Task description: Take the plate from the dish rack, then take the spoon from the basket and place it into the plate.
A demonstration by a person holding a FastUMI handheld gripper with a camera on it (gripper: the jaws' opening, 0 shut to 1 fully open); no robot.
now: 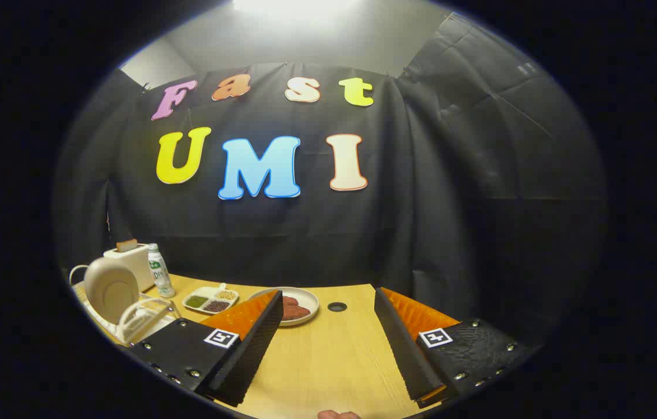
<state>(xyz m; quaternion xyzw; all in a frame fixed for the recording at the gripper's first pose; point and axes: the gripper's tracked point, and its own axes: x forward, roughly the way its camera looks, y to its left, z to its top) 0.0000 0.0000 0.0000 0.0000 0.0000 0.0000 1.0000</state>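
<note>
My gripper (pixel 327 302) stands open above the wooden table (pixel 328 361), with nothing between its fingers. Off to the left of the left finger, a cream plate (pixel 110 288) stands upright in a white dish rack (pixel 139 317). The basket's spoon I cannot make out. Just beyond the left fingertip lies a round white plate (pixel 299 305) with dark reddish food on it.
A white toaster (pixel 127 260) with a slice of bread and a small bottle (pixel 160 270) stand behind the rack. A divided dish (pixel 210 299) of grains lies between the rack and the round plate. A cable hole (pixel 337 306) sits in the tabletop ahead. A fingertip (pixel 337 414) shows below.
</note>
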